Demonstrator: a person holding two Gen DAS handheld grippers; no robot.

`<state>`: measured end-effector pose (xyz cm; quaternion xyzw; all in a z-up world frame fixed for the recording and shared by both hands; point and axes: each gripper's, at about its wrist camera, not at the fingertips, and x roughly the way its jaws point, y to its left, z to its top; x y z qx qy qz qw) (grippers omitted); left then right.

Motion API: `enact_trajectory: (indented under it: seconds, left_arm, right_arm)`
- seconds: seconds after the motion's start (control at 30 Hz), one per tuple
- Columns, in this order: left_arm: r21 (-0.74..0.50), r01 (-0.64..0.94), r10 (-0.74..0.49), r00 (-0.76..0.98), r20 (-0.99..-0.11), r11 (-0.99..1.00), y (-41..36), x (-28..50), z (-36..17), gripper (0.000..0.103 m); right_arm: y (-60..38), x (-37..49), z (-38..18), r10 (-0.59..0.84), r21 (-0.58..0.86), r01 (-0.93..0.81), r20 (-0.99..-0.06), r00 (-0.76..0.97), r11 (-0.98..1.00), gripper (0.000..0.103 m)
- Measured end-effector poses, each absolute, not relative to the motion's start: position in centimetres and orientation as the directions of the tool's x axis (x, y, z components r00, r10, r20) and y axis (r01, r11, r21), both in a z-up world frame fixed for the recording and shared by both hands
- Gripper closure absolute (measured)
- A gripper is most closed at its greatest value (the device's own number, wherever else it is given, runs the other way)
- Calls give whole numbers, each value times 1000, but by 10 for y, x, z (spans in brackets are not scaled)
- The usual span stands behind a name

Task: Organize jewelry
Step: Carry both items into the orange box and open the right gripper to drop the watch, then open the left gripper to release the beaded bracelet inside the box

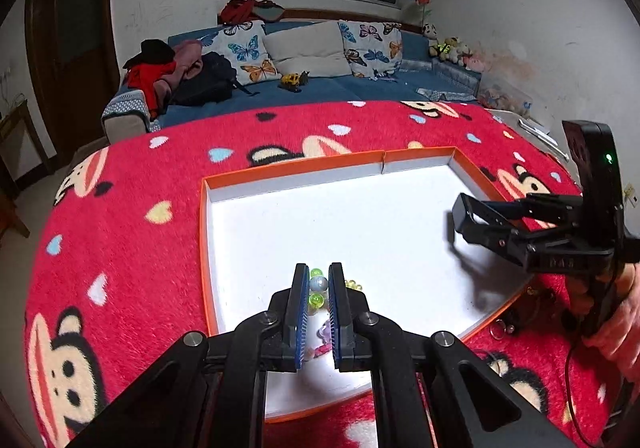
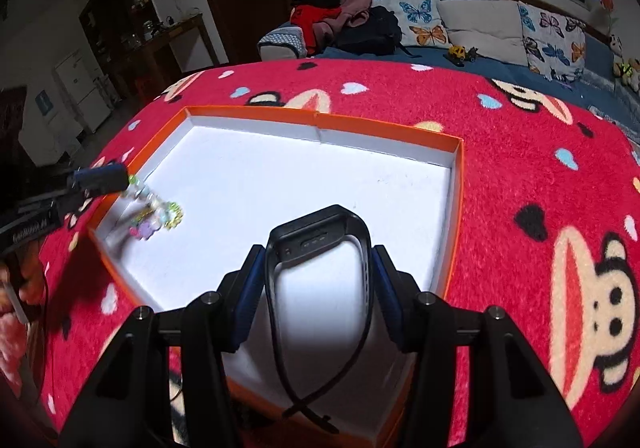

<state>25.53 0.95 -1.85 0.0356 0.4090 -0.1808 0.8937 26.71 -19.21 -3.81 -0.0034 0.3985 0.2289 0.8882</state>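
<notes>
A shallow white tray with an orange rim [image 1: 296,166] [image 2: 384,123] lies on a red cartoon-monkey blanket. My left gripper [image 1: 319,280] is shut on a colourful bead bracelet [image 1: 318,290], low over the tray's near left part; in the right wrist view the bracelet [image 2: 158,213] hangs from the left gripper [image 2: 120,179] down onto the tray floor. My right gripper [image 2: 318,252] is shut on a black smartwatch band [image 2: 316,236] and holds it over the tray's near right side. In the left wrist view the right gripper [image 1: 460,219] carries the watch [image 1: 470,213] above the tray's right edge.
Small metal rings and dark jewelry pieces [image 1: 516,322] lie on the blanket beside the tray's right edge. A blue sofa [image 1: 320,87] with cushions, clothes and toys stands behind the table. A dark door and cabinets [image 2: 132,19] are at the left.
</notes>
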Motion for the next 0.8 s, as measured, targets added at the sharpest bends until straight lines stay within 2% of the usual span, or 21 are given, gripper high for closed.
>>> enact_trajectory:
  seconds: [0.33, 0.53, 0.8]
  left_arm:
    - [-88, 322, -272, 589, -761, 943, 18, 260, -31, 92]
    - [-114, 292, -266, 560, -784, 950, 23, 263, -36, 91]
    - [-104, 290, -258, 566, -783, 951, 17, 250, -25, 89]
  right_arm:
    - [-181, 268, -44, 358, 107, -420, -729, 583, 901, 44]
    - [-183, 263, -37, 345, 84, -418, -720, 603, 905, 32]
    - [-197, 232, -14, 352, 79, -419, -692, 630, 905, 31]
